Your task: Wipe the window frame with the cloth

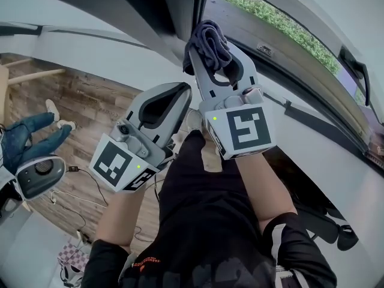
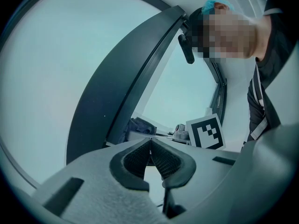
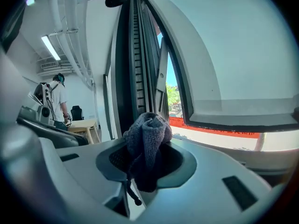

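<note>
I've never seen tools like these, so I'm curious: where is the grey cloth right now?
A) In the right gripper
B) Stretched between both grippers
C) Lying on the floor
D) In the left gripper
A: the right gripper has its jaws closed on the bunched grey cloth, held up by the window frame, while the left gripper has its jaws together with nothing between them.

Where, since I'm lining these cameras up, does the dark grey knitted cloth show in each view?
Head view: top centre, the dark grey knitted cloth clamped in the right gripper.
Left gripper view: a small dark lump just above the shut left gripper, probably it.
Right gripper view: centre, the cloth bunched between the jaws.
Shared landmark: the dark window frame, next to the cloth in each.
</note>
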A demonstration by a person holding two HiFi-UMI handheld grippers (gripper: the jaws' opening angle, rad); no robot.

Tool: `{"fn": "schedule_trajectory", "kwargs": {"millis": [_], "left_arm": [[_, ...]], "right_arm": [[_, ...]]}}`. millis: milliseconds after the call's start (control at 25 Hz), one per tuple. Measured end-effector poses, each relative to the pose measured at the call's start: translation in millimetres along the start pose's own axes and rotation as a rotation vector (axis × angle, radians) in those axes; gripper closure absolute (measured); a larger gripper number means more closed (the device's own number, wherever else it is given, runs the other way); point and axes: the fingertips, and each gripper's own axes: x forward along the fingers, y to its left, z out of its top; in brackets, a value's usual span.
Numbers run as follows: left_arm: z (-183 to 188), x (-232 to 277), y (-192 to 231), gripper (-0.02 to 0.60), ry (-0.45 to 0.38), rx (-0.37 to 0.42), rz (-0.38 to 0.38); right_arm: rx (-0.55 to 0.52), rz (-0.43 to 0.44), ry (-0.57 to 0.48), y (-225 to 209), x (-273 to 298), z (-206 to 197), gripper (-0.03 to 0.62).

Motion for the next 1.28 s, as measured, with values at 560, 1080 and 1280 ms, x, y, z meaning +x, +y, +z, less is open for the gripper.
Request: {"fn": "schedule_trajectory", "kwargs": {"millis": [560,1080,1280], "left_arm": [[-5,2,-3,0.557,0.025,0.003,-0.028],[-13,40,-42,0.557,0.056,0.024,-0.074],[-18,54,-61,0.557,0.071,0.032,-0.096]], "right_arm": [[-0.018,-0.056,0.021,-8,-17,-4,0.480],[0.007,-0.093,0.031,-49,-59,-16,0.480],[0.006,-0.111,0.033,-64,-78,-19,0.480]]}}
